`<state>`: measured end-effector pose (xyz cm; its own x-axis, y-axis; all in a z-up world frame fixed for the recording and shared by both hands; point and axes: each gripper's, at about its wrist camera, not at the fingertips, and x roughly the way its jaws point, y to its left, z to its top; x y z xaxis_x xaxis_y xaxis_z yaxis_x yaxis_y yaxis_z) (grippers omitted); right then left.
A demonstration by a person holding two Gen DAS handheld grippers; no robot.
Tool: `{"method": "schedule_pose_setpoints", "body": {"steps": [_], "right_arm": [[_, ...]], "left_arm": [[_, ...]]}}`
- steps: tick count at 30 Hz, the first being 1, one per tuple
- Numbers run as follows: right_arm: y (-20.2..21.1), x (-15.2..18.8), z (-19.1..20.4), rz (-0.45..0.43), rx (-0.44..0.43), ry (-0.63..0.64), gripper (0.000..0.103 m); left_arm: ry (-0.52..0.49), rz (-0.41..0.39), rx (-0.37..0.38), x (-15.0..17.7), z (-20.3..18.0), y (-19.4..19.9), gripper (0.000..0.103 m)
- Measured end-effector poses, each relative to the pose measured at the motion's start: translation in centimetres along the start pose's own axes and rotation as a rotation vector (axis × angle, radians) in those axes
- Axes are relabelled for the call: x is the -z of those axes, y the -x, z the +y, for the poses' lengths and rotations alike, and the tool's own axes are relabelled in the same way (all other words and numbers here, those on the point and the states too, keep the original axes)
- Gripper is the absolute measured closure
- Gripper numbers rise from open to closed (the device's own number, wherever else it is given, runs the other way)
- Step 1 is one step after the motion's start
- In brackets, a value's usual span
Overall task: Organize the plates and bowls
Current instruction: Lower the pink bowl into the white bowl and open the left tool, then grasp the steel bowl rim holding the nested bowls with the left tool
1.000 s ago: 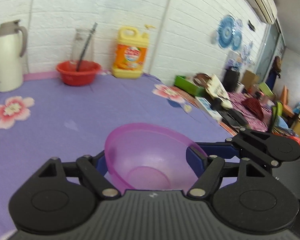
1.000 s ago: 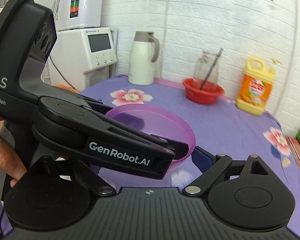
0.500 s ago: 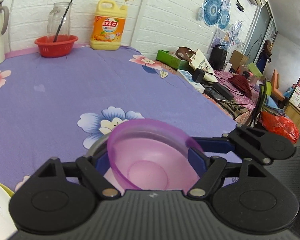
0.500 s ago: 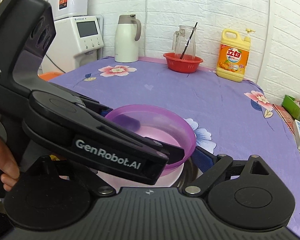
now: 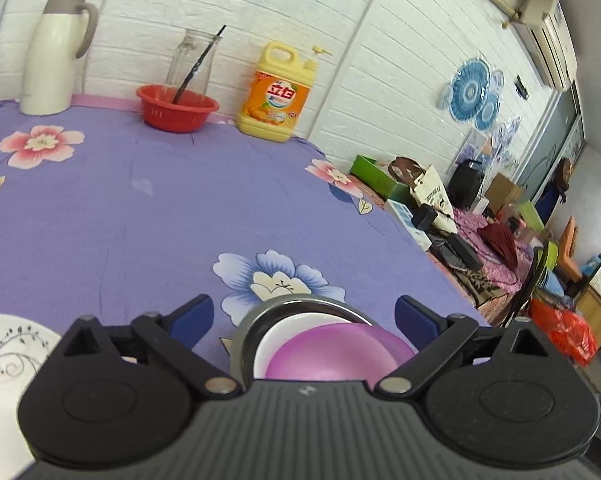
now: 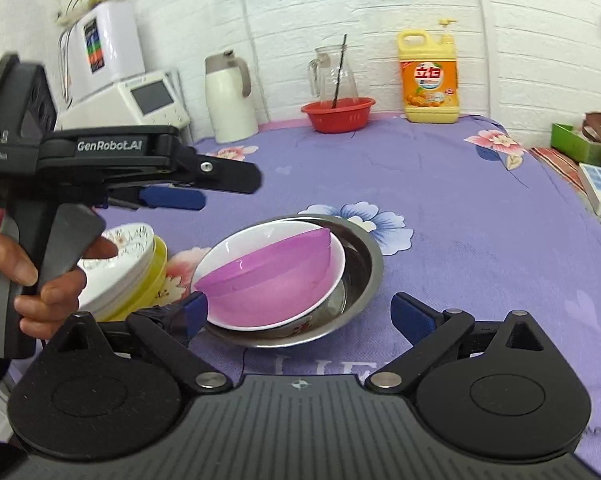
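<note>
The left gripper (image 5: 303,316) has just been opening its jaws, and they now stand wide apart with nothing pressed between them; the pink bowl (image 5: 332,350) sits below and between the blue pads, free of both. From the right wrist view the left gripper (image 6: 188,196) hovers up off the counter (image 6: 480,216), held by a hand (image 6: 40,276), well clear of the bowls.

The pink bowl (image 6: 268,276) rests tilted inside a white bowl (image 6: 236,248), and that one sits in a metal bowl (image 6: 360,264). The three are nested on the purple flowered cloth of the counter.

The right gripper (image 6: 298,310) also has its jaws spread wide and grips nothing. Its left pad is just beside the near rim of the nested bowls; whether it touches them I cannot tell. Its right pad stands apart from them.

Just left of the bowls a stack of plates (image 6: 128,256) lies flat, white patterned ones on a yellow one. At the back by the wall stand a red basket (image 6: 337,114), a soap bottle (image 6: 427,76) and a white jug (image 6: 228,98).
</note>
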<state>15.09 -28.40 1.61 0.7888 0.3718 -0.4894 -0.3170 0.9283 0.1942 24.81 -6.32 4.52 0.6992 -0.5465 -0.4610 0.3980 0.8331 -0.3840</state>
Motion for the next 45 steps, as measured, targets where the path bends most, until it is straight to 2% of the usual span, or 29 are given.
{"method": "schedule_pose_setpoints", "body": {"steps": [7, 13, 15, 18, 21, 25, 27, 31, 38, 45], "right_arm": [[-1.2, -0.8, -1.3, -0.068, 0.043, -0.064, 0.0], [-2.6, 0.0, -2.7, 0.003, 0.079, -0.112, 0.0], [-2.1, -0.4, -2.8, -0.014, 0.046, -0.139, 0.0], [-1.6, -1.4, -2.6, -0.041, 0.054, -0.127, 0.0], [-2.6, -2.0, -2.5, -0.006, 0.082, -0.126, 0.0], [-4.6, -1.7, -2.5, 0.1, 0.15, -0.157, 0.0], [-5.1, -1.4, -2.5, 0.124, 0.166, -0.178, 0.0], [-5.1, -1.4, -2.3, 0.109, 0.166, -0.197, 0.0], [-6.1, -1.1, -1.9, 0.12, 0.23, -0.171, 0.0], [-7.5, -0.7, -1.7, 0.144, 0.215, -0.151, 0.0]], "left_arm": [[0.018, 0.019, -0.001, 0.9, 0.1, 0.2, 0.007], [0.041, 0.033, -0.017, 1.0, 1.0, -0.2, 0.006], [0.046, 0.04, -0.022, 0.8, 1.1, -0.4, 0.006], [0.046, 0.062, -0.058, 0.6, 1.2, -0.9, 0.005], [0.03, 0.093, -0.111, 0.7, 1.4, -1.3, 0.004], [0.02, 0.123, -0.14, 0.6, 2.1, -1.8, 0.004], [0.007, 0.133, -0.157, 0.5, 2.1, -2.0, 0.004], [-0.03, 0.158, -0.195, 0.4, 1.8, -2.8, 0.004], [-0.102, 0.235, -0.233, 0.8, 1.2, -5.2, 0.004], [-0.122, 0.275, -0.246, 0.8, 1.2, -6.7, 0.004]]}}
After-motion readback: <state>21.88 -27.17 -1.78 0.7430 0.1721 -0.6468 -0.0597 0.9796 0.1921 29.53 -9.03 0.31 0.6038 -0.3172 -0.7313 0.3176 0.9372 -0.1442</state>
